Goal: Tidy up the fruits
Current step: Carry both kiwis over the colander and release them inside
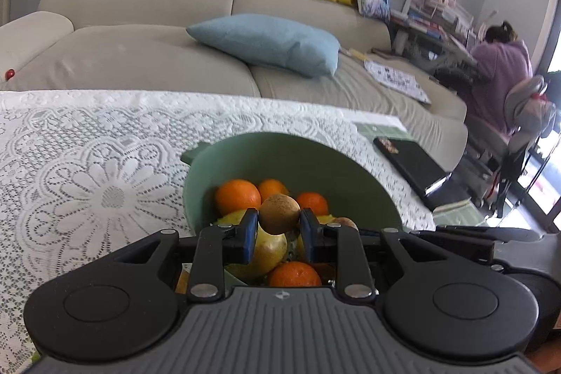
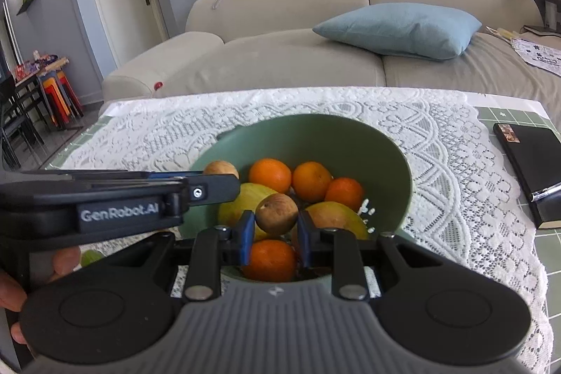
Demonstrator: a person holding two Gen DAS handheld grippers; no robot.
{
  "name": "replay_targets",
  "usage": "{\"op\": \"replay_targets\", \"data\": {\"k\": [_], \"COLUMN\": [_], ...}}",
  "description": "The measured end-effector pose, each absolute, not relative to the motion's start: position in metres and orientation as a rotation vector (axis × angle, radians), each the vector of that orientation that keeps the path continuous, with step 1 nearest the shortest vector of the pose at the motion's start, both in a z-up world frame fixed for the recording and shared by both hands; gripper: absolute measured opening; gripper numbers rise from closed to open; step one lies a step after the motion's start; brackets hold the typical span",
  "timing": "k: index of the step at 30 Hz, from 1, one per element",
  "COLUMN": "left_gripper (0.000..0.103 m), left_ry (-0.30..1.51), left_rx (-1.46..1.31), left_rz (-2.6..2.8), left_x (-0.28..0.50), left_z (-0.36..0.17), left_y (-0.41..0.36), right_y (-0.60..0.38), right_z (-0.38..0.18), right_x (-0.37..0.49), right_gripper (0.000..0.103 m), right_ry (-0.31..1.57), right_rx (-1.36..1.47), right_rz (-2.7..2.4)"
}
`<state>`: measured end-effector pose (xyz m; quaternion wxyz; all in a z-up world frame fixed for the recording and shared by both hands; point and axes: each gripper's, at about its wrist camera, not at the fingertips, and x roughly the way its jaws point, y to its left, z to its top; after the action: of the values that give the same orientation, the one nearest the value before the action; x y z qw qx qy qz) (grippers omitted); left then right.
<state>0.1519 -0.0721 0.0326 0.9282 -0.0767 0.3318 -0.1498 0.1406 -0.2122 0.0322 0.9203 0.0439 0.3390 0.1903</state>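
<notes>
We see 2 grippers above the green bowl of fruit. The left gripper pinches a brown fruit; the right gripper clamps another brown fruit.

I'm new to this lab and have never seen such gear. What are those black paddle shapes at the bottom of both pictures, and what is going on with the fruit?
There is no robot here. A person holds a hand tool with two fingers in each hand, and each tool has a camera looking along its fingers. The black shapes are the tool itself. One picture is from the left gripper, the other from the right gripper, where the left tool shows from the side.

Each gripper is shut on a small brown fruit above a green bowl. The bowl holds oranges and larger yellow-green fruit. It stands on a lace tablecloth, near a black notebook.
</notes>
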Motion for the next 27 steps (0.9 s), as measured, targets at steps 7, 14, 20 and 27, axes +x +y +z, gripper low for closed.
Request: {"op": "replay_targets", "data": {"k": [7,14,20,27], "left_gripper": [0.029,0.029,0.029,0.029], "left_ry": [0.74,0.771,0.767,0.758], "left_rx": [-0.12,-0.111,-0.105,-0.119], "left_rz": [-0.298,-0.279,-0.278,-0.287], "left_x": [0.158,0.165,0.163,0.163], "left_z": [0.023,0.017,0.016,0.018], "left_y": [-0.08,-0.081,-0.08,-0.077], "right_y": [-0.213,-0.208,-0.208,-0.207], "right_z": [0.022,0.018,0.018,0.021], "right_x": [0.146,0.147,0.148,0.145], "right_gripper": [0.023,0.023,0.023,0.023], "right_ry": [0.73,0.729,0.729,0.72], "right_rx": [0.066,0.02,0.017,0.019], "right_rz": [0.391,0.385,0.385,0.384]}}
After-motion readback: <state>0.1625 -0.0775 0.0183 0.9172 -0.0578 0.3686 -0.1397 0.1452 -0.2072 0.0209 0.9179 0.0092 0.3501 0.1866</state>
